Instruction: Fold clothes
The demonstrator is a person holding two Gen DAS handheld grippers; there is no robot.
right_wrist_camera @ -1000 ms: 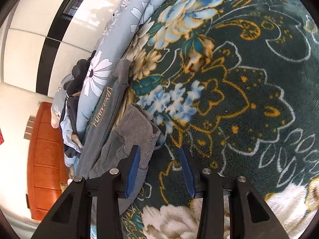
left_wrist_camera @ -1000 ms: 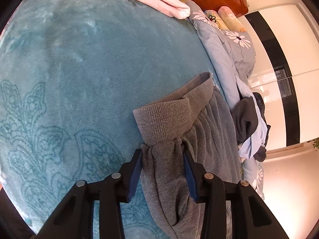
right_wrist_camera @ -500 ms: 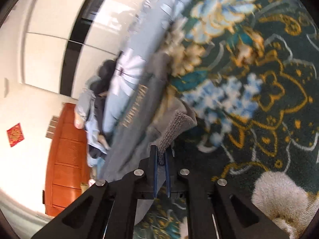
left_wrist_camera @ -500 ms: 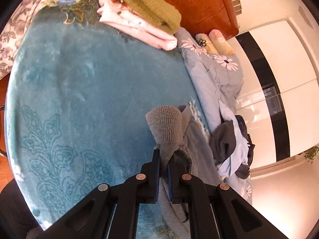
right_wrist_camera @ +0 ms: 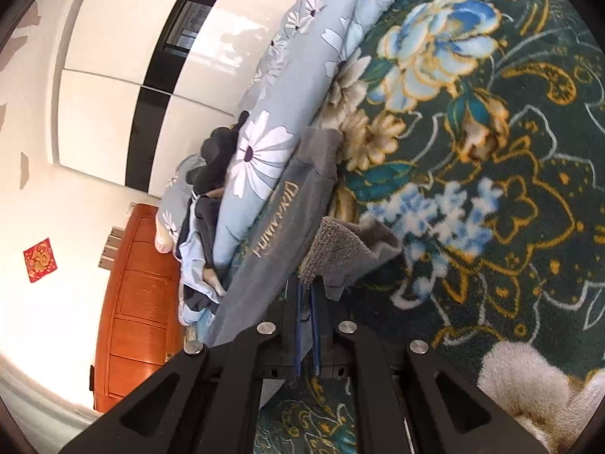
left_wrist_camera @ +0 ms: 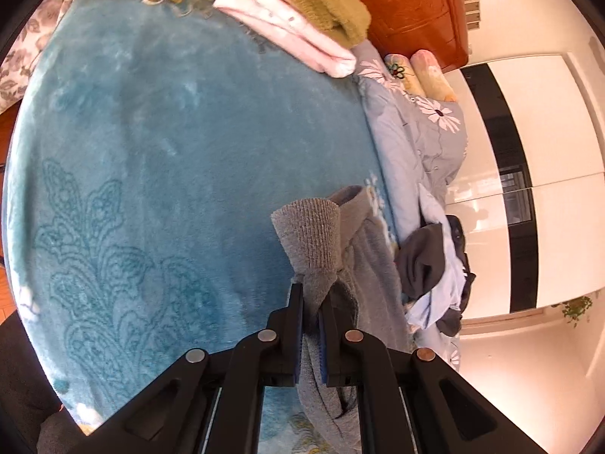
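Garment: grey sweatpants (left_wrist_camera: 363, 265) lie along the right side of the teal blanket (left_wrist_camera: 170, 159) in the left wrist view, just beside a pale blue floral quilt (left_wrist_camera: 408, 143); the right wrist view shows them left of centre with tan lettering down one leg.
Left gripper (left_wrist_camera: 311, 302): clamped tight on a ribbed cuff (left_wrist_camera: 310, 234), bottom centre of its frame, the cuff bunched and standing up past the fingertips.
Right gripper (right_wrist_camera: 306, 295): pinched closed on the other ribbed cuff (right_wrist_camera: 336, 249), bottom centre of its frame.
Step in hand: both leg ends are gripped, so I judge this the start of a lengthwise fold.
Next move calls for: lifting both cuffs evenly and carrying them toward the waistband without letting the cloth twist.
Nearby: folded pink and green clothes (left_wrist_camera: 295, 11) at the top of the left view; a dark heap of unfolded clothes (left_wrist_camera: 435, 268) at mid right.
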